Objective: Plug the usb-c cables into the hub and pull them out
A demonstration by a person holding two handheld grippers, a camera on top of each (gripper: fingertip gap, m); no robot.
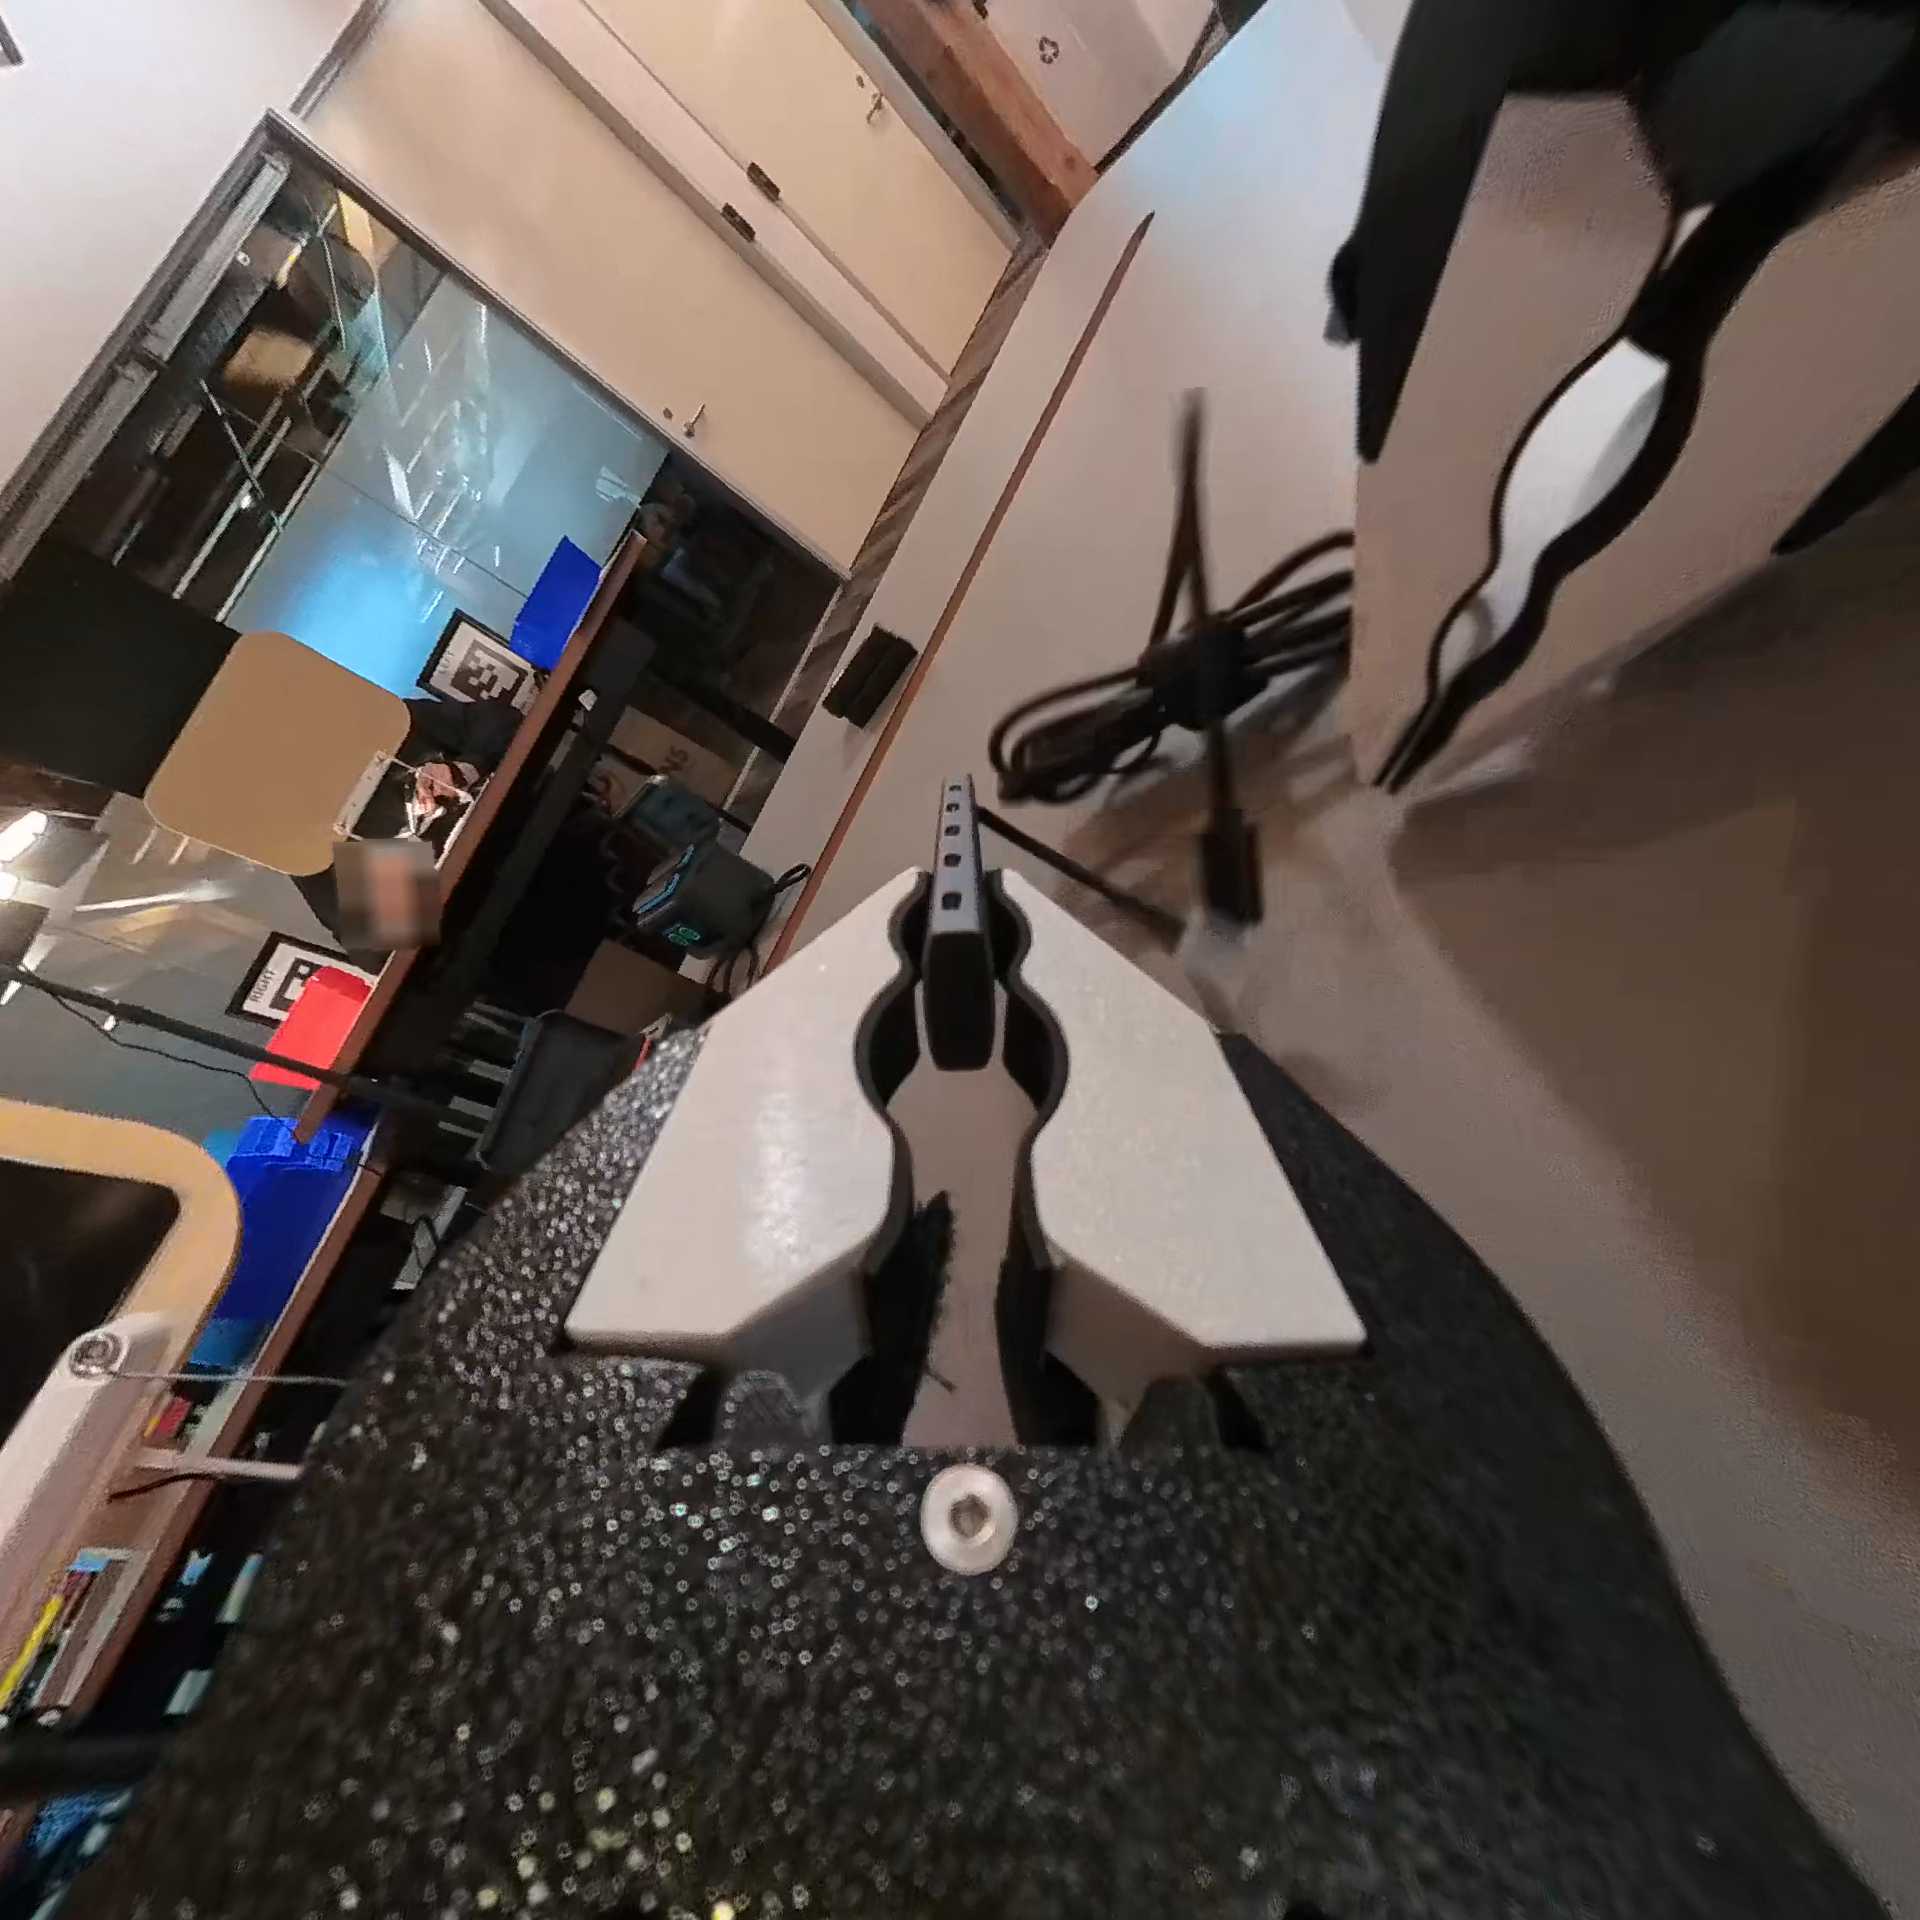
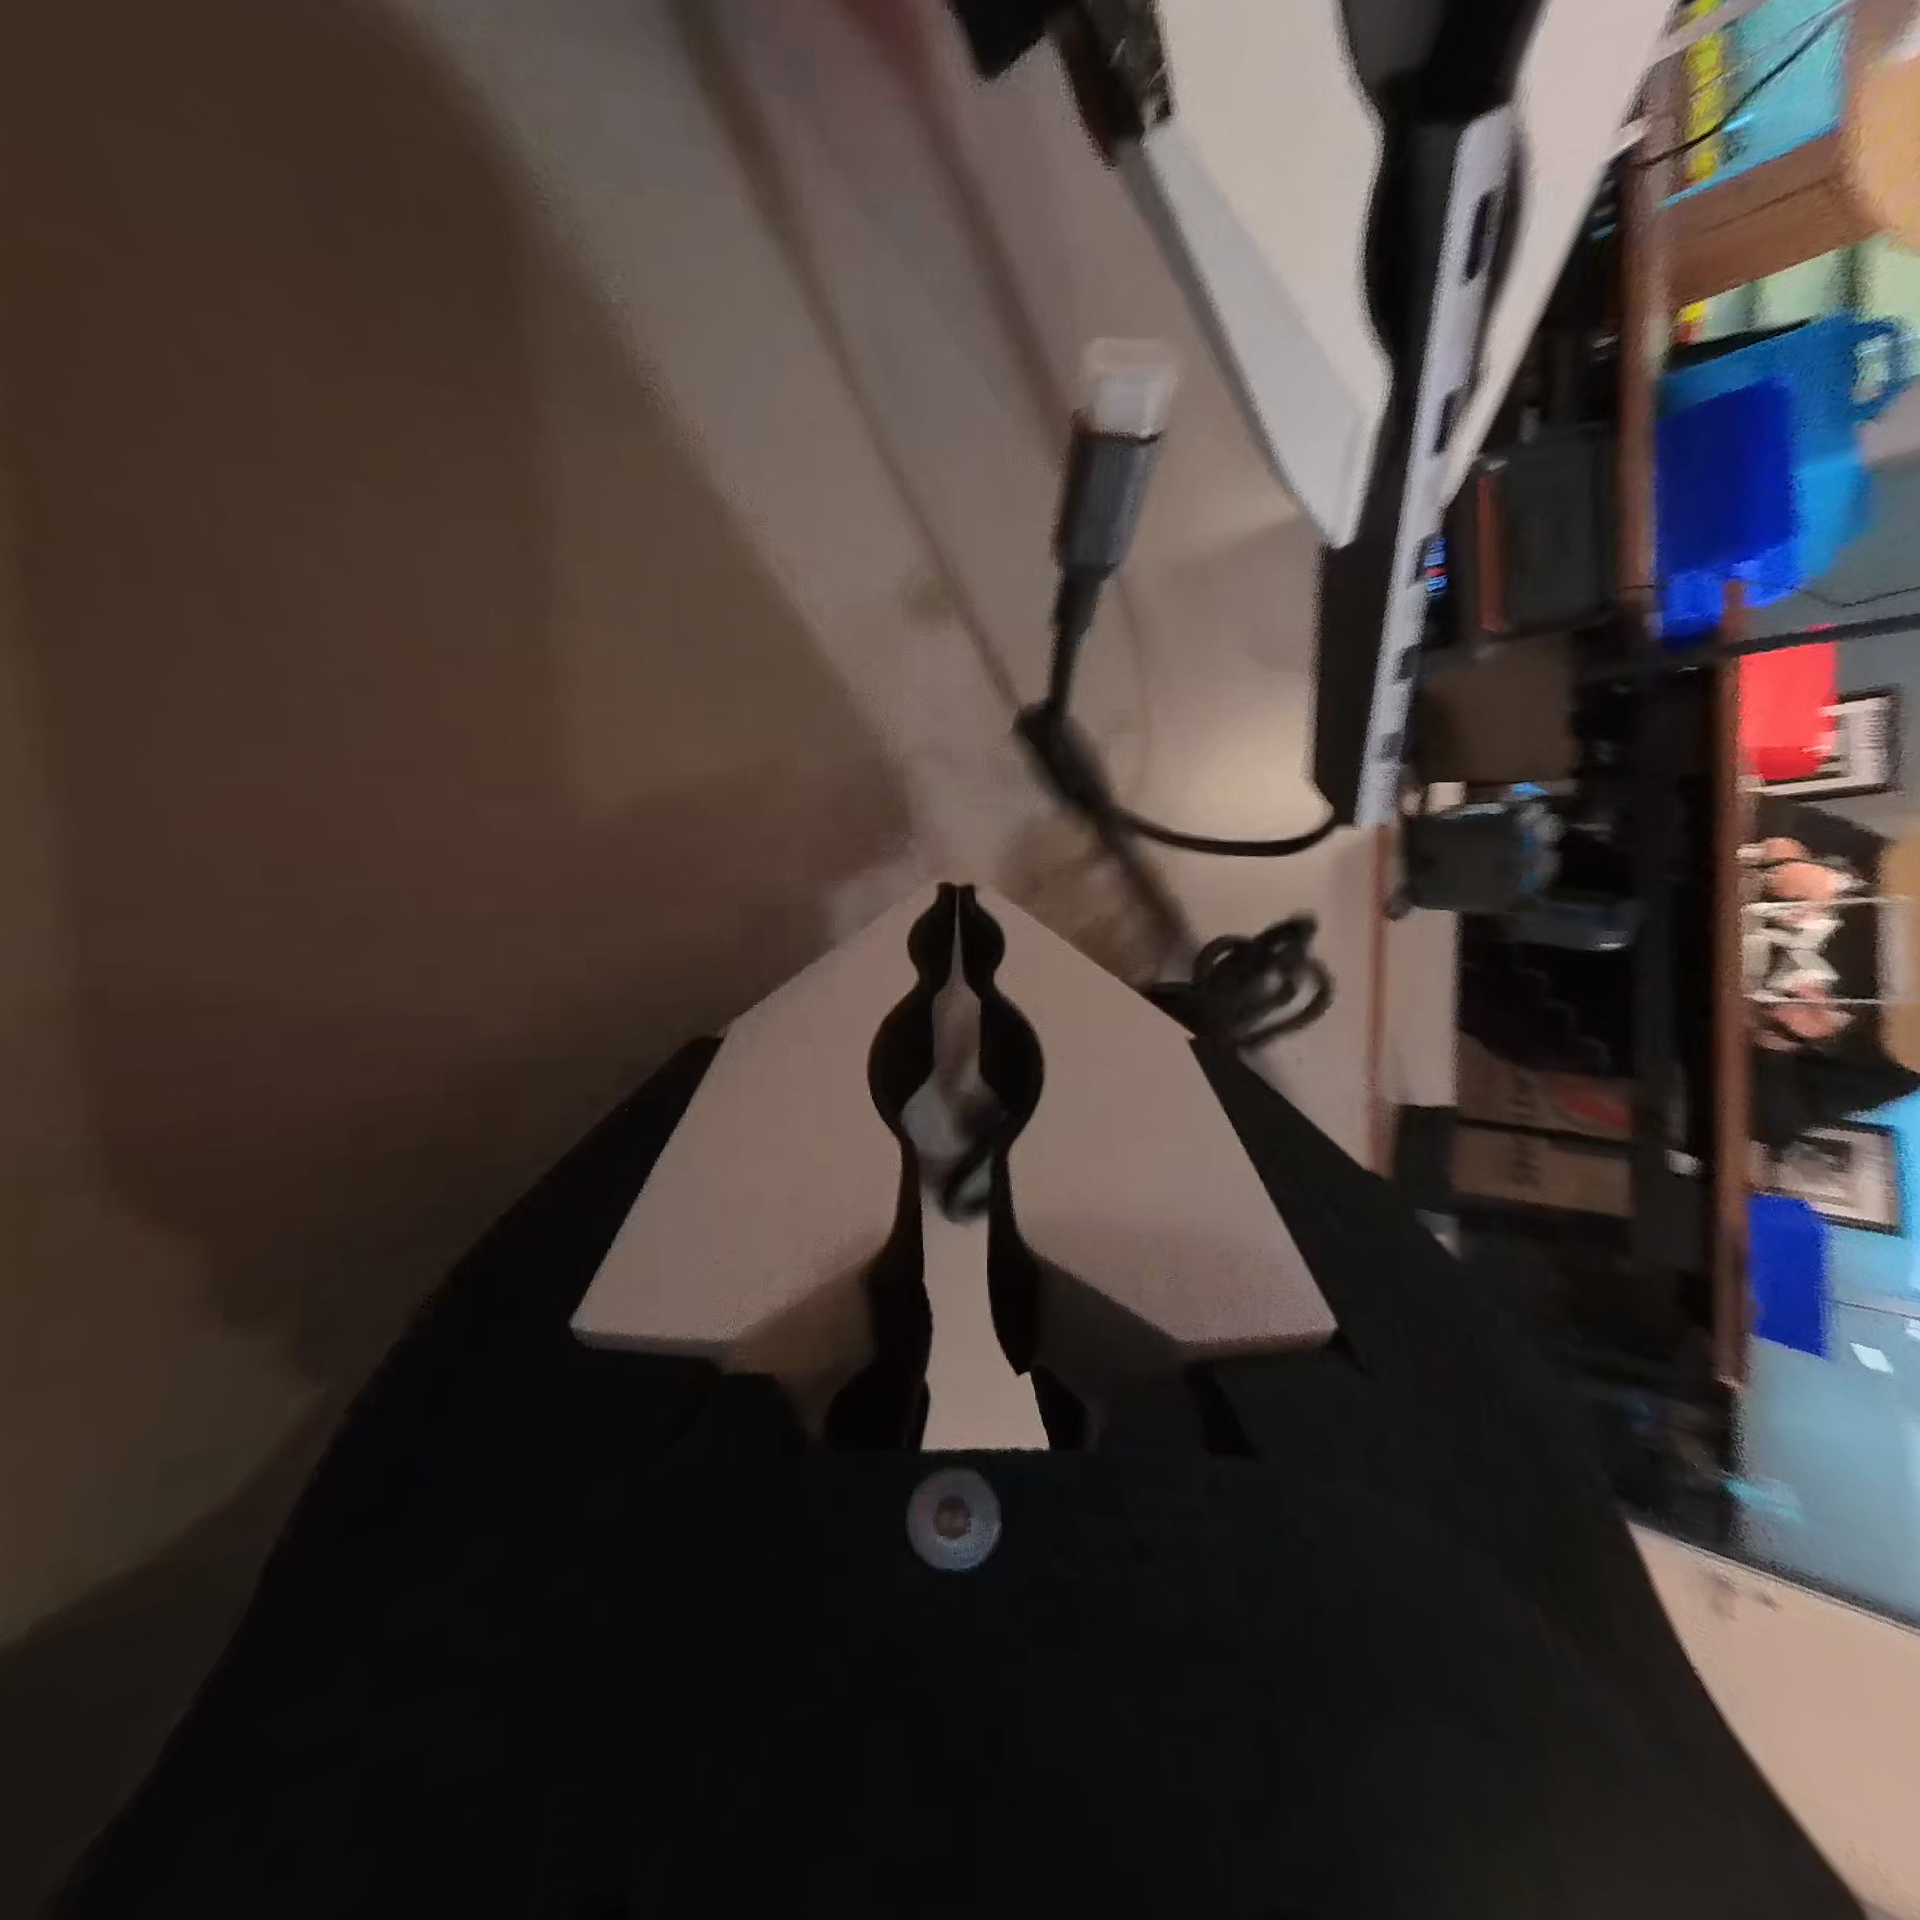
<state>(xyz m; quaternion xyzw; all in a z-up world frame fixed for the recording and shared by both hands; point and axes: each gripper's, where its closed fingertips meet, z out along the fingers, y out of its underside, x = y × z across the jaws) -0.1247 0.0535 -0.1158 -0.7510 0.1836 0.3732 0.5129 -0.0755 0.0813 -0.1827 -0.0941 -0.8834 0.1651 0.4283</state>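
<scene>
In the left wrist view my left gripper (image 1: pixel 961 883) is shut on the grey hub (image 1: pixel 956 831), gripping its flat sides. The hub's port edge points forward past the fingertips. A thin black cable (image 1: pixel 1081 873) runs right from the hub. A black plug (image 1: pixel 1231 862) on a blurred cable hangs just right of the hub, free of it. My right gripper (image 1: pixel 1392 764) shows blurred at the upper right. In the right wrist view my right gripper (image 2: pixel 956 896) is shut, tips touching, with nothing between them. A grey plug with a pale tip (image 2: pixel 1117 457) lies ahead on the table.
A tied coil of black cable (image 1: pixel 1174 675) lies on the beige table (image 1: pixel 1558 1143), and also shows in the right wrist view (image 2: pixel 1257 987). A small black block (image 1: pixel 871 675) sits near the table's far edge (image 1: pixel 997 499). Beyond are shelves, boxes and a person (image 1: pixel 436 790).
</scene>
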